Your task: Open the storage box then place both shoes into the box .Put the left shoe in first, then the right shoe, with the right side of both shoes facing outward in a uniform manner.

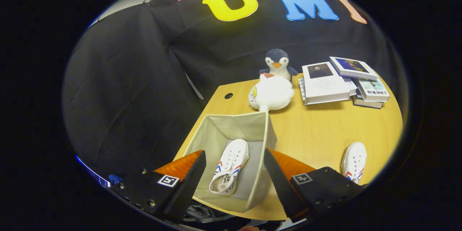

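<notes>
An open beige fabric storage box stands at the near left corner of the wooden table. One white shoe with red and blue stripes lies inside it on the grey bottom, toe pointing away. A second white shoe rests on the table to the right of the box, beyond my right finger. My gripper hovers above the box, open, with the boxed shoe seen below between the fingers and nothing held.
A white plush toy and a penguin plush sit beyond the box. A stack of books lies at the far right. Bare table stretches between the box, the books and the second shoe.
</notes>
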